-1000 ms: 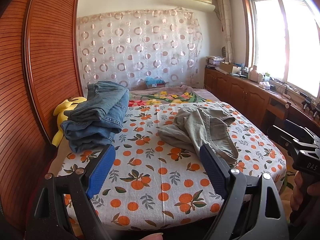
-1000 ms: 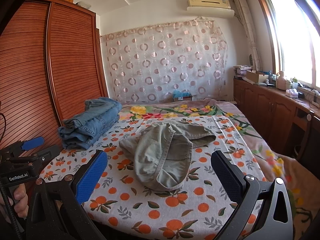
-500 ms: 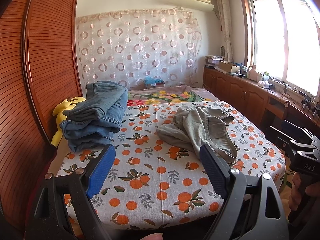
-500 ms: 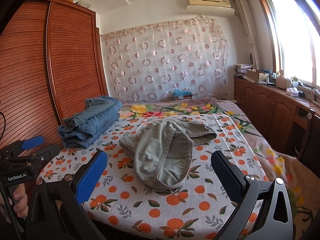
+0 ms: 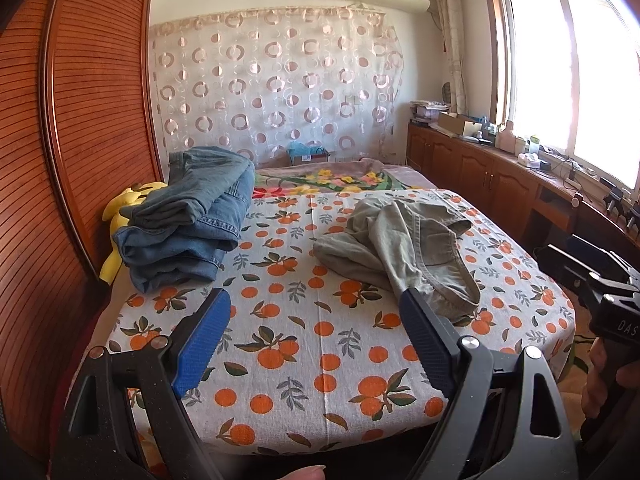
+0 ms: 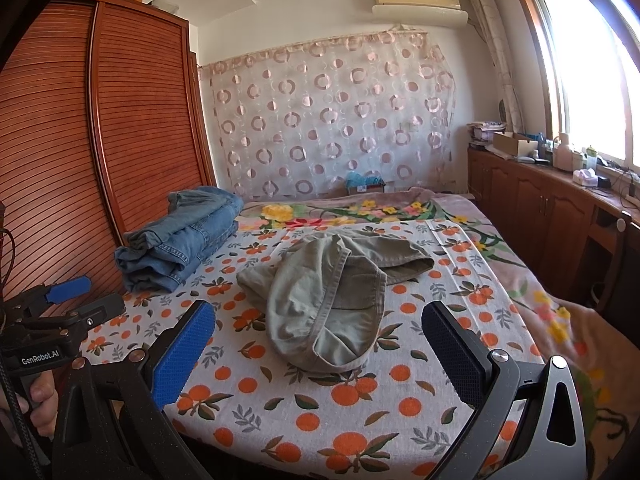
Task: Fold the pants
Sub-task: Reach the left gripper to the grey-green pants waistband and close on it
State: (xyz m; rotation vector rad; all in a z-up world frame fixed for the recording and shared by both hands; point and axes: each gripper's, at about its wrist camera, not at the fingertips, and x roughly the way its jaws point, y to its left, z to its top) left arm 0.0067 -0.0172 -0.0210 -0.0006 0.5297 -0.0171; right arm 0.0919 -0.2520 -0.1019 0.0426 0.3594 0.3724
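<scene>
While the olive-green pants (image 6: 328,292) are lying in a crumpled heap mid-bed on the orange-print sheet (image 6: 400,404), folded jeans (image 6: 180,236) are sitting stacked near the wardrobe (image 6: 100,140). Both the left gripper (image 5: 316,316) and right gripper (image 6: 320,332) are hovering at the bed's near edge, fingers spread wide, gripping nothing.

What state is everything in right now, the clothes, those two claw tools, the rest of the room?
Green pants: crumpled in a heap, unfolded.
Jeans: folded and stacked at the bed's left side.
Left gripper: open, empty, above the bed edge.
Right gripper: open, empty, facing the green pants.
Wardrobe: doors shut.
Bedsheet: spread flat.
</scene>
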